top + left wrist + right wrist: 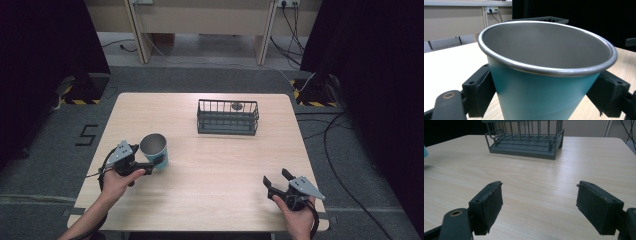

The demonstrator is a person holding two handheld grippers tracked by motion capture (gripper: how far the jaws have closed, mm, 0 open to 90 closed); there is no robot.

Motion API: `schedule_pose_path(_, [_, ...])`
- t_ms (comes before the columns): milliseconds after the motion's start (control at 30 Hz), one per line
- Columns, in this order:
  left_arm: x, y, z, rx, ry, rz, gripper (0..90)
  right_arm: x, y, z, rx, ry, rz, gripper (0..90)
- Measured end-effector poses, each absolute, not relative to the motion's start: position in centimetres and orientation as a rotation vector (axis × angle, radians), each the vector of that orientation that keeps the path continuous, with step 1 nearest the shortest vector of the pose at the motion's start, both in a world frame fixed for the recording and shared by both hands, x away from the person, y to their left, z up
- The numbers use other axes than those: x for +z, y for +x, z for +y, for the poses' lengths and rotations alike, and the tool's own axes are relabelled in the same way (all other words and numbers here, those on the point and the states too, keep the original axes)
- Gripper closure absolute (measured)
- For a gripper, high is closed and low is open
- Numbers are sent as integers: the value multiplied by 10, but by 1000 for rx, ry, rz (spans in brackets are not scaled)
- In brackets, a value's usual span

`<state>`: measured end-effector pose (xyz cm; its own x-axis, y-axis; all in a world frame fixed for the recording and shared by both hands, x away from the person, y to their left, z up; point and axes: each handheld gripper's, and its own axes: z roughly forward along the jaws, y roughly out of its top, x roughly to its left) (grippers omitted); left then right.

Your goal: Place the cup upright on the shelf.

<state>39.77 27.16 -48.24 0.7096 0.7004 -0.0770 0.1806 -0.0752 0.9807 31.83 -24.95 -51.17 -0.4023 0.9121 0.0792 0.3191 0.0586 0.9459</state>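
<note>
— Near the wire basket point(228, 117), on its left and toward you, what does your left gripper point(152, 163) have?
— You've clamped the teal cup point(155, 148), upright on the table point(215, 165).
— Your right gripper point(275, 180)?
— Jaws spread, holding nothing, well apart from the basket.

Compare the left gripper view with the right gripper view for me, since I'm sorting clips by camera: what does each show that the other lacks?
Left gripper view: the teal metal cup with a steel rim up close between the left gripper pads, its grey inside bare.
Right gripper view: the right gripper wide open over bare wood.
Both: the light wooden table and the dark wire basket.
</note>
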Motion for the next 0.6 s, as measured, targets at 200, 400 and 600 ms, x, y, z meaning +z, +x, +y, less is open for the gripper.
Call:
schedule_pose_path(200, [-474, 405, 263, 501, 1619, 707, 154, -512, 318, -250, 1354, 1235, 1771, 216])
schedule_pose_path(400, [-468, 411, 258, 507, 1626, 694, 155, -512, 318, -250, 1358, 1235, 1767, 217])
schedule_pose_path(600, [-462, 419, 251, 505, 1631, 676, 155, -512, 318, -250, 1358, 1238, 1767, 217])
